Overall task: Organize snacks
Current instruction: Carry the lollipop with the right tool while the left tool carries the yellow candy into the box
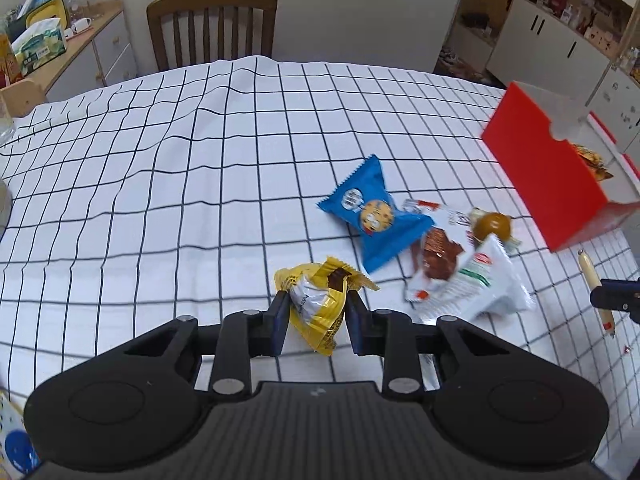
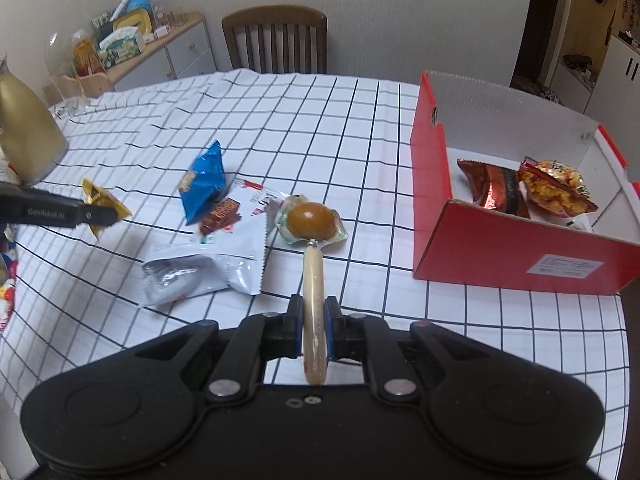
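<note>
The left gripper (image 1: 316, 312) pinches a yellow packet (image 1: 318, 304) between its fingers, above the cloth (image 1: 160, 200). The right gripper (image 2: 313, 324) clamps a sausage (image 2: 313, 296). Ahead lie a blue packet (image 1: 374, 216), white bag (image 2: 224, 264) and egg (image 2: 310, 220); the red box (image 2: 520, 256) sits right.

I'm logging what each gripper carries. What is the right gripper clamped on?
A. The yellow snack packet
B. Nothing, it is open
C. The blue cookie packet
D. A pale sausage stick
D: in the right wrist view the right gripper is closed on the pale sausage stick, while the yellow snack packet sits in the left gripper.
</note>
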`<action>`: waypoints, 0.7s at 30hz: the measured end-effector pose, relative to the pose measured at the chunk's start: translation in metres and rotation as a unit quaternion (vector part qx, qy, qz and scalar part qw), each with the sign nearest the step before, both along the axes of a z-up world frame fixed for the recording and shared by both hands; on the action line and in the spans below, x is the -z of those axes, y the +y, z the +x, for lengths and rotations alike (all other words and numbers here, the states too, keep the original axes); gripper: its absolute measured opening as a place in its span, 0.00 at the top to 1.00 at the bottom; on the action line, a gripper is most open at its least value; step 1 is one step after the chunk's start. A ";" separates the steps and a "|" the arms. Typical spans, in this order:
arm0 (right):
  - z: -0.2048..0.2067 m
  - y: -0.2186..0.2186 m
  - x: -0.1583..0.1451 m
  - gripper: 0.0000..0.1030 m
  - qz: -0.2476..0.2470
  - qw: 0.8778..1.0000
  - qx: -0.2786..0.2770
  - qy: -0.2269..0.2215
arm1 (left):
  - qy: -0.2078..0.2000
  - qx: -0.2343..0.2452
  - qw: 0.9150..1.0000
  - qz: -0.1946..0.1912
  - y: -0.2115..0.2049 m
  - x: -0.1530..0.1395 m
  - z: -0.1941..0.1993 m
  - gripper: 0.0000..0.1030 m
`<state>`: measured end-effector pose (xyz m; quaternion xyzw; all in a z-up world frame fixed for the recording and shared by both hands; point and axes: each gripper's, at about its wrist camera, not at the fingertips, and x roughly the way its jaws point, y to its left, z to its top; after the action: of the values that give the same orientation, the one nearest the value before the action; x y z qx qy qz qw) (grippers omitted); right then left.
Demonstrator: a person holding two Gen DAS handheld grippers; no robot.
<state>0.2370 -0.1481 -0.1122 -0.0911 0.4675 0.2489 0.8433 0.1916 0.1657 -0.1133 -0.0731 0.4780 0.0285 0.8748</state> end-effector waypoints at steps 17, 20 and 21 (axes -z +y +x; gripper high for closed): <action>-0.047 -0.035 -0.053 0.91 0.034 0.999 0.005 -0.030 | -0.022 0.026 0.999 -0.032 -0.056 -0.046 -0.058 0.72; -0.050 -0.045 -0.063 0.91 0.039 0.999 0.001 -0.037 | -0.025 0.029 0.999 -0.036 -0.072 -0.056 -0.061 0.72; -0.050 -0.048 -0.066 0.91 0.041 0.998 0.000 -0.040 | -0.027 0.030 0.998 -0.037 -0.078 -0.059 -0.062 0.72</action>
<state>0.1872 -0.1964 -0.0463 -0.0664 0.4229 0.2638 0.8644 0.1293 0.0882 -0.0539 -0.0919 0.4572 -0.0179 0.8844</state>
